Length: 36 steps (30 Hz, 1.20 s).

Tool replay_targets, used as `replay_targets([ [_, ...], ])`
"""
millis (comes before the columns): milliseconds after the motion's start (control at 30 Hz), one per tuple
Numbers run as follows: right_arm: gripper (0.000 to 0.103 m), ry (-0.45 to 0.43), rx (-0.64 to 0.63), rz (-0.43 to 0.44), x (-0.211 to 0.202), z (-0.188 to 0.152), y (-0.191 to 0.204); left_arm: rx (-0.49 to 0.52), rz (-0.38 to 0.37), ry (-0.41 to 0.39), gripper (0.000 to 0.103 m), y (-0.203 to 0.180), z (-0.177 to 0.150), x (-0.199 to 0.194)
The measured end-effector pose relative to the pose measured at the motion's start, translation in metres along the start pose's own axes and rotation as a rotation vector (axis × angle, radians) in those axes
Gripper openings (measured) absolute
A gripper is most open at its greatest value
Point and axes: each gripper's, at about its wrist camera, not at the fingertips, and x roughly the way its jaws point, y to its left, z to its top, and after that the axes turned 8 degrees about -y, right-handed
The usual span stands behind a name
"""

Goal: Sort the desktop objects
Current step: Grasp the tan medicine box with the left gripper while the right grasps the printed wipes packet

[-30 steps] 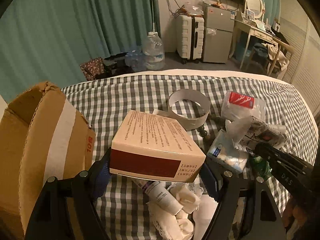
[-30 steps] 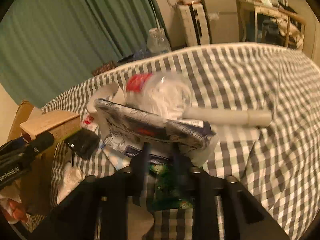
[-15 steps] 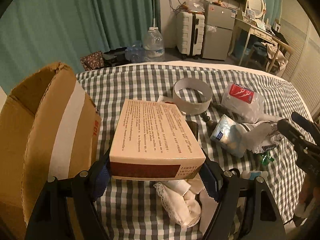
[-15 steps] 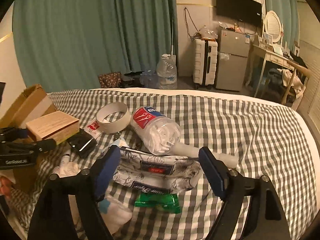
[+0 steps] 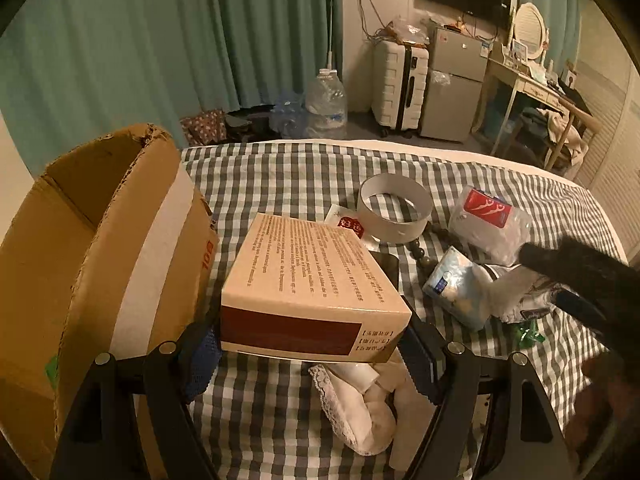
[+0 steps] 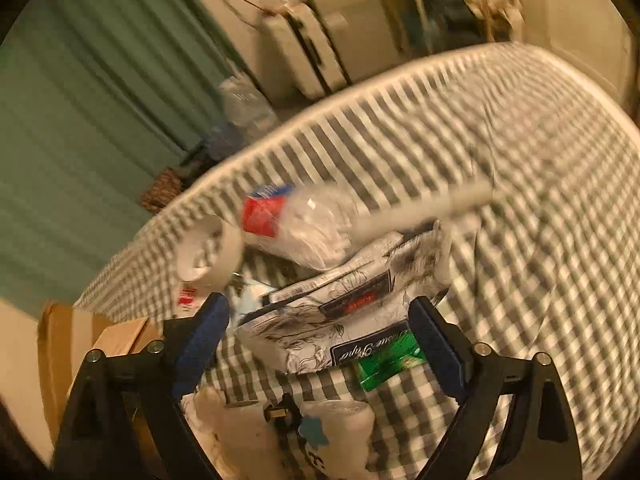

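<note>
The left gripper [image 5: 310, 354] is gripping a box [image 5: 312, 284] beside the carton [image 5: 100, 248]; the right gripper [image 6: 320, 344], jaws apart, is closing around a tissue pack [image 6: 340, 312].

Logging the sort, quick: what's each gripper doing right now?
Left gripper: shut on the box.
Right gripper: jaws closing around the tissue pack, not yet pressing it.

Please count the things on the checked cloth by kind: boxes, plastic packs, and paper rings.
Boxes: 2, brown carton and beige box.
Plastic packs: 3, red-label bag, blue pack, printed tissue pack.
Paper rings: 1, white ring.
Total: 6
</note>
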Motion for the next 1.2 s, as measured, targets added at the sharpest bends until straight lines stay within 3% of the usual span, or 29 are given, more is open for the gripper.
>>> replay_targets([
  [33,0.05,0.004,-0.006,0.0,0.007,0.001,0.0,-0.003,-0.003,-0.005,0.08,0.001,0.001,-0.004],
  [67,0.05,0.021,-0.019,0.0,0.014,0.0,0.0,-0.005,-0.005,-0.01,0.08,0.002,0.002,-0.006],
  [233,0.016,0.032,-0.058,0.082,0.002,-0.013,-0.008,-0.009,-0.021,-0.037,0.08,0.005,0.004,-0.019],
  [333,0.009,0.027,-0.098,0.114,-0.017,-0.022,-0.013,-0.034,-0.049,-0.039,0.079,0.012,0.006,-0.026],
  [500,0.008,0.007,-0.074,0.156,-0.045,-0.029,-0.019,-0.059,-0.09,-0.032,0.078,0.016,-0.001,-0.04],
  [533,0.008,0.005,-0.073,0.165,-0.047,-0.031,-0.018,-0.061,-0.092,-0.032,0.07,0.017,-0.003,-0.042],
  [567,0.008,0.009,-0.062,0.179,-0.05,-0.032,-0.019,-0.061,-0.099,-0.033,0.044,0.017,-0.004,-0.042],
  [600,0.008,0.016,-0.053,0.189,-0.05,-0.033,-0.019,-0.053,-0.108,-0.014,0.037,0.016,-0.007,-0.041],
  [667,0.008,0.017,-0.051,0.194,-0.053,-0.035,-0.017,-0.056,-0.116,0.006,0.037,0.017,-0.012,-0.039],
  [733,0.008,0.012,-0.07,0.193,-0.057,-0.038,-0.014,-0.055,-0.12,0.036,0.038,0.017,-0.019,-0.034],
  [767,0.008,0.017,-0.072,0.199,-0.057,-0.039,-0.013,-0.051,-0.106,0.061,0.046,0.017,-0.024,-0.029],
  [800,0.008,0.021,-0.071,0.203,-0.055,-0.04,-0.012,-0.053,-0.086,0.083,0.066,0.018,-0.028,-0.025],
  [867,0.008,0.019,-0.084,0.205,-0.055,-0.041,-0.008,-0.083,-0.063,0.091,0.083,0.021,-0.036,-0.02],
  [933,0.008,0.018,-0.1,0.206,-0.055,-0.042,-0.007,-0.126,-0.057,0.07,0.084,0.027,-0.04,-0.016],
  [1033,0.008,0.021,-0.098,0.212,-0.048,-0.043,-0.005,-0.178,-0.029,0.116,0.085,0.029,-0.041,0.001],
  [1200,0.008,0.032,-0.099,0.218,-0.045,-0.043,-0.009,-0.26,0.063,0.131,0.087,0.028,-0.039,0.022],
])
